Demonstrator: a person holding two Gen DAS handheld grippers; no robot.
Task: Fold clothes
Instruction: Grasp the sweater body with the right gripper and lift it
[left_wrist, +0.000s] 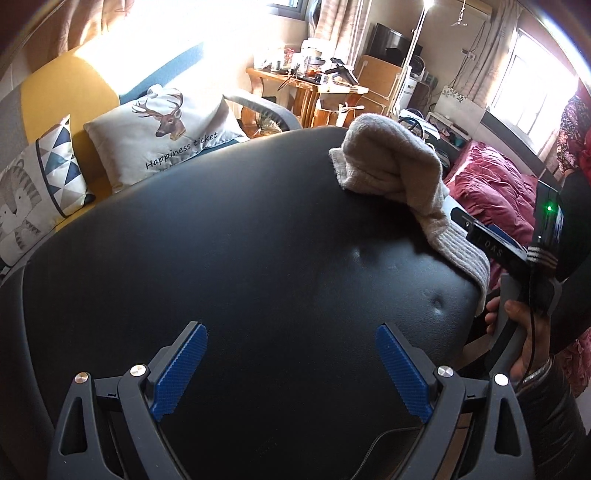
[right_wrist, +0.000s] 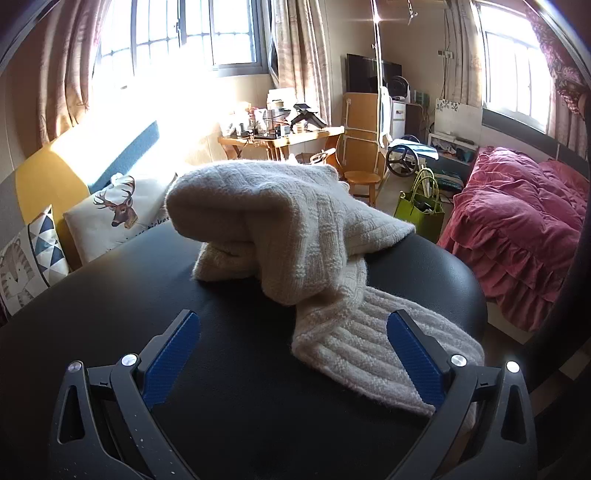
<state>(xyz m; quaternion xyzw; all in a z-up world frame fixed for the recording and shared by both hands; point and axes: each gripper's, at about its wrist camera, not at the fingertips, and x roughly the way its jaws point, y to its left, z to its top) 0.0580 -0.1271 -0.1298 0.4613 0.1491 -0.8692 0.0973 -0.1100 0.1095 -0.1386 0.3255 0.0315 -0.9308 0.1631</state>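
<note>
A cream knitted sweater (right_wrist: 295, 221) lies bunched in a heap on a black padded surface (right_wrist: 229, 369). Its ribbed hem (right_wrist: 365, 350) trails toward me in the right wrist view. My right gripper (right_wrist: 293, 319) is open just above the surface, and its right finger (right_wrist: 413, 354) rests over the hem's edge. In the left wrist view the sweater (left_wrist: 391, 162) sits at the far right of the surface (left_wrist: 258, 240). My left gripper (left_wrist: 291, 330) hangs open over bare black padding, well short of the sweater. A hand (left_wrist: 517, 332) holds the other tool's handle at the right edge.
A sofa with a deer cushion (left_wrist: 166, 133) and patterned cushions (left_wrist: 55, 166) runs along the left. A cluttered wooden desk (right_wrist: 280, 136) and stool (right_wrist: 364, 181) stand behind. A bed with a red cover (right_wrist: 517, 229) and a green bag (right_wrist: 419, 210) are on the right.
</note>
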